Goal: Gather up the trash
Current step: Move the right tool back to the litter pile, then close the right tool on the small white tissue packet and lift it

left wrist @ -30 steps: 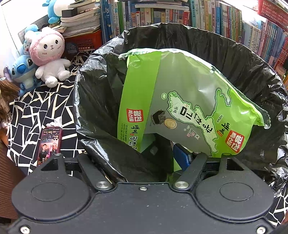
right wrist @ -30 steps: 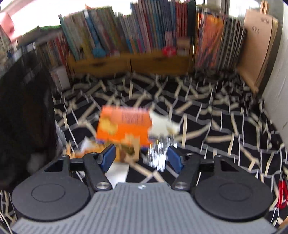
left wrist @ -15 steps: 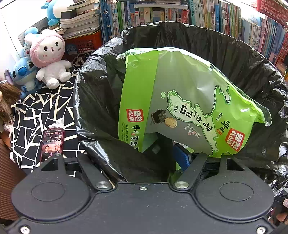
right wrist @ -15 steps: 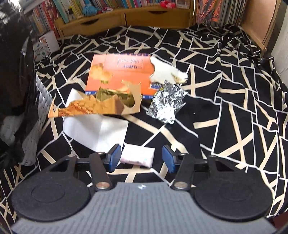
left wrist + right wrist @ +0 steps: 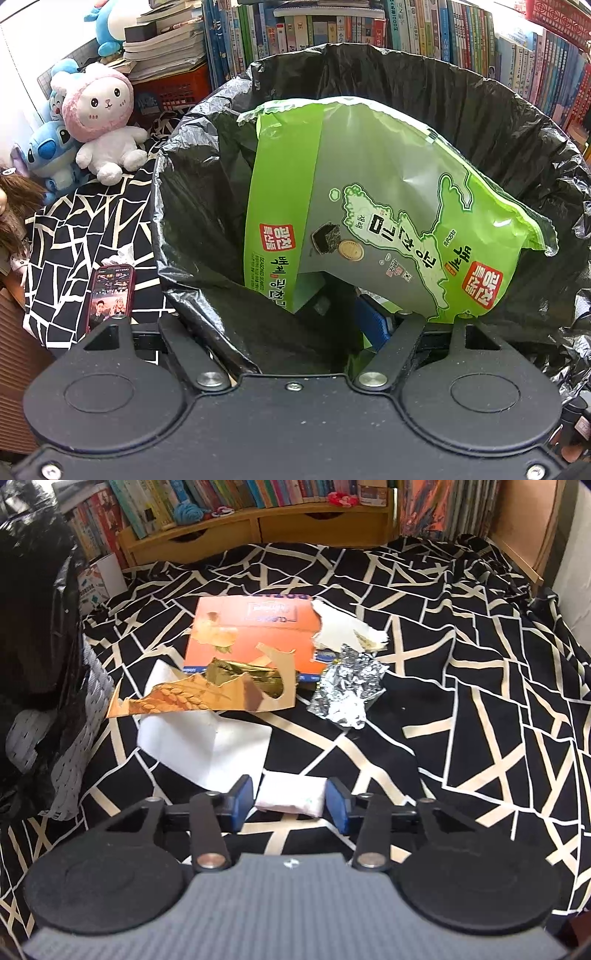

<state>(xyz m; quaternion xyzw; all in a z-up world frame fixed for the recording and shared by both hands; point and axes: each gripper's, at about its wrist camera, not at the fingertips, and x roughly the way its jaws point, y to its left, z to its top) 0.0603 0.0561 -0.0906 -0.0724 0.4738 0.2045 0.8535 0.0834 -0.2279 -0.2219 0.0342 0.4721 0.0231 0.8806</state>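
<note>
In the left wrist view a black trash bag (image 5: 480, 110) stands open with a big green seaweed snack wrapper (image 5: 388, 192) leaning inside. My left gripper (image 5: 291, 328) is open at the bag's near rim. The plastic covers its left finger, and only the right blue pad (image 5: 373, 325) shows. In the right wrist view my right gripper (image 5: 290, 801) is open and low over the bed cover. A small pink-white packet (image 5: 291, 794) lies between its pads. Beyond lie white paper (image 5: 207, 749), a torn wheat-print card (image 5: 177, 698), an orange box (image 5: 251, 635) and crumpled foil (image 5: 347, 694).
The black-and-cream patterned cover (image 5: 461, 701) spreads to the right. The trash bag (image 5: 33, 627) rises at the left edge of the right wrist view. A phone (image 5: 110, 295) and plush toys (image 5: 103, 122) lie left of the bag. Bookshelves (image 5: 332, 29) line the back.
My right gripper has swung down from a blurred higher view to the cover, and the small packet now sits between its open pads. The left gripper and the bag have barely moved.
</note>
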